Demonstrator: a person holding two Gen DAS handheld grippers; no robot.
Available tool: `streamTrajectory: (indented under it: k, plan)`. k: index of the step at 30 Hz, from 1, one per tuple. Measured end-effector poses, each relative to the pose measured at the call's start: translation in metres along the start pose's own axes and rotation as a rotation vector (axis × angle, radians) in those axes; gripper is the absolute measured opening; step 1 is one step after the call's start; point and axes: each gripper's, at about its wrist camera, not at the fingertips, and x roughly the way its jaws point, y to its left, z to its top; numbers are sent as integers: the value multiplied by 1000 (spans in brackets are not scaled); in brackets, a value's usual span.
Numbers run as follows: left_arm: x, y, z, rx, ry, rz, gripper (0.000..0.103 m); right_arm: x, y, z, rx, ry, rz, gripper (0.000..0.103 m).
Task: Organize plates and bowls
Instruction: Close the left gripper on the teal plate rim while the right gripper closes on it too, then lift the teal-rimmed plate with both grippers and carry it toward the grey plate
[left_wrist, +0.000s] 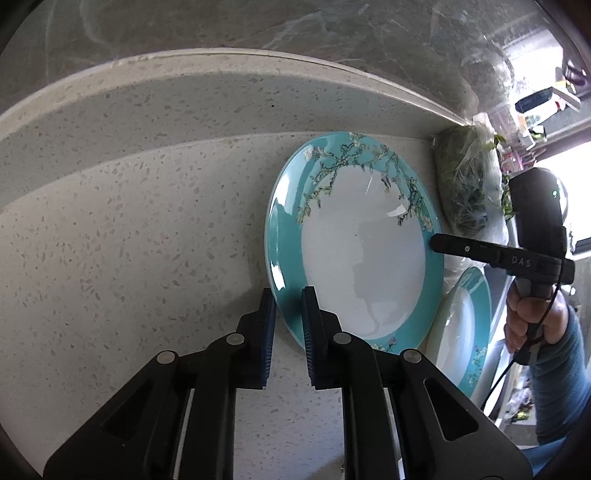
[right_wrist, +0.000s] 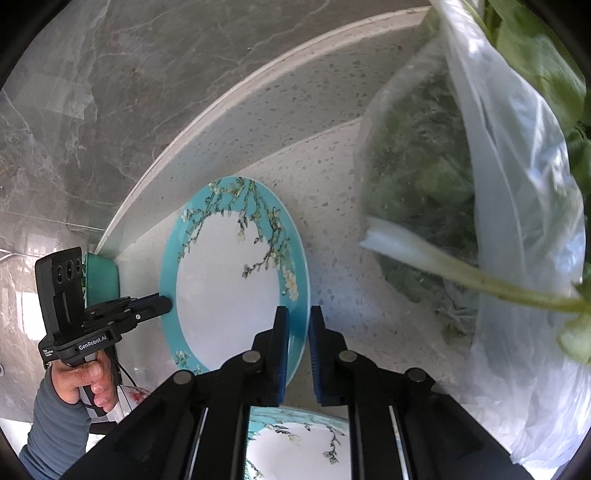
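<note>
Plate (left_wrist: 362, 251), glossy ceramic with teal rim, blossom-branch print and white well, sits on the speckled stone counter (left_wrist: 129, 240), clamped at opposite rim edges: left gripper (left_wrist: 288, 306) closed on the near-left rim, right gripper (right_wrist: 295, 325) closed on the opposite rim. Grip axis runs straight across the plate's diameter, so I'd judge any lift needs both hands rising together to keep it level. Second matching plate (left_wrist: 465, 325) lies just beside it; bagged greens (right_wrist: 461, 192) crowd the right side.
</note>
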Motion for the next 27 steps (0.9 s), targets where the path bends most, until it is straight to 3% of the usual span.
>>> streamTrajectory:
  k: [27]
  plan:
    - [-35,6,-1,-22,-42,1,12,-15,12,3,-14,-12,42,13]
